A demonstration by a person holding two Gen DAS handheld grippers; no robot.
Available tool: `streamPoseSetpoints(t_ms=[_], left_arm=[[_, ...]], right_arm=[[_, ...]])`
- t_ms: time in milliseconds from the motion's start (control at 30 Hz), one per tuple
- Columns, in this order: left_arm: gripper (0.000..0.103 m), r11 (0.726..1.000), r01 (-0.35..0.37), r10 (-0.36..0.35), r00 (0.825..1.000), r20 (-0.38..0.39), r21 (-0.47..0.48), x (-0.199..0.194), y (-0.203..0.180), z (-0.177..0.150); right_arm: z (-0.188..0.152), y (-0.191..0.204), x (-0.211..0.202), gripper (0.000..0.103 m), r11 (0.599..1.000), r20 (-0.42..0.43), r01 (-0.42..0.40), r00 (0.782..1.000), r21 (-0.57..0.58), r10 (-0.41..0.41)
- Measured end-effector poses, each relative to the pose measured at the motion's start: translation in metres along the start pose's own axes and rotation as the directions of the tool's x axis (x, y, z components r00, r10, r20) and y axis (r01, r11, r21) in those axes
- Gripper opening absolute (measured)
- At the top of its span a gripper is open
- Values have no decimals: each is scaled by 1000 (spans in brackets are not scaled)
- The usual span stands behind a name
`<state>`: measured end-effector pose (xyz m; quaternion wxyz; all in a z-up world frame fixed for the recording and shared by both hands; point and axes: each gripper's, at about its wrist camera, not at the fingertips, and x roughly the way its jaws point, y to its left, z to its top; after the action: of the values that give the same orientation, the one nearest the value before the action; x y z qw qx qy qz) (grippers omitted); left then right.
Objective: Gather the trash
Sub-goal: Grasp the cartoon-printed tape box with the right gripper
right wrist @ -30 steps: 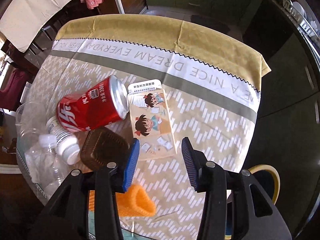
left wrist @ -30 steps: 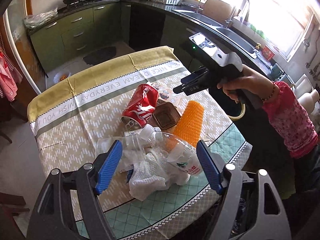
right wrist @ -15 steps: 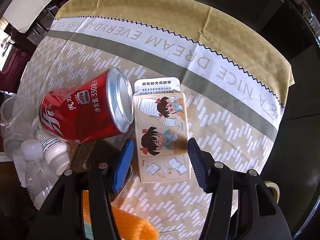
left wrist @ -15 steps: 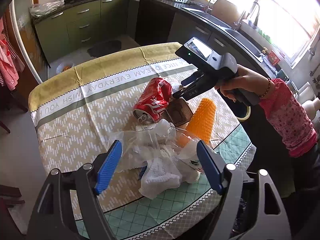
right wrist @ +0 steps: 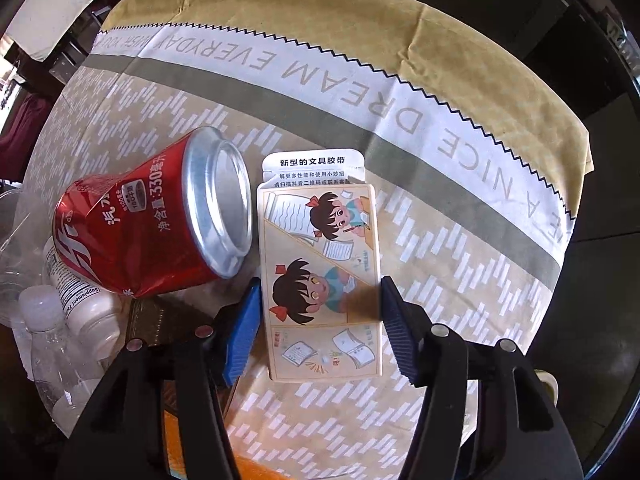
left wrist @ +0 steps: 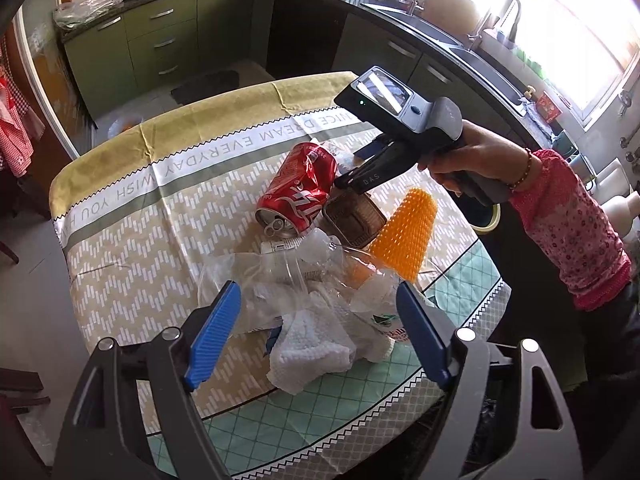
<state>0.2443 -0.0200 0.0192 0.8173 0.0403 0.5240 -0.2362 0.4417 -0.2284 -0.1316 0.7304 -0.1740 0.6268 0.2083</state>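
On the table, a tablecloth [left wrist: 132, 248] with words is lying under a red can [right wrist: 144, 236] and a picture box [right wrist: 320, 280]. Green kitchen cupboards [left wrist: 160, 40] are standing behind. The right gripper [right wrist: 320, 312] is straddling the box, its jaws apart after opening wider. The left gripper [left wrist: 316, 336] is hanging wide open over white tissue [left wrist: 312, 344].

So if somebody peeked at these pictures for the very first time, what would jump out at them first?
Probably the dented red soda can lying on its side in the middle of the tablecloth. Right beside it lies a flat cartoon box, and the right gripper has its blue jaws down on either side of it. Nearer the table's edge, a bright orange spiky cone sits by a heap of clear plastic and crumpled white paper, with the left gripper open above.
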Motion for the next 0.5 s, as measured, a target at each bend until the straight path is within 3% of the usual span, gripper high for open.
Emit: streamPoseSetpoints(t_ms=[267, 500], left_arm=[[79, 994, -57, 50, 996, -74, -96, 13, 21, -4], [78, 969, -3, -28, 992, -122, -247, 35, 72, -6]], right_arm=[[-22, -30, -23, 57, 994, 74, -46, 996, 97, 39], [-65, -56, -61, 57, 989, 126, -27, 992, 145, 9]])
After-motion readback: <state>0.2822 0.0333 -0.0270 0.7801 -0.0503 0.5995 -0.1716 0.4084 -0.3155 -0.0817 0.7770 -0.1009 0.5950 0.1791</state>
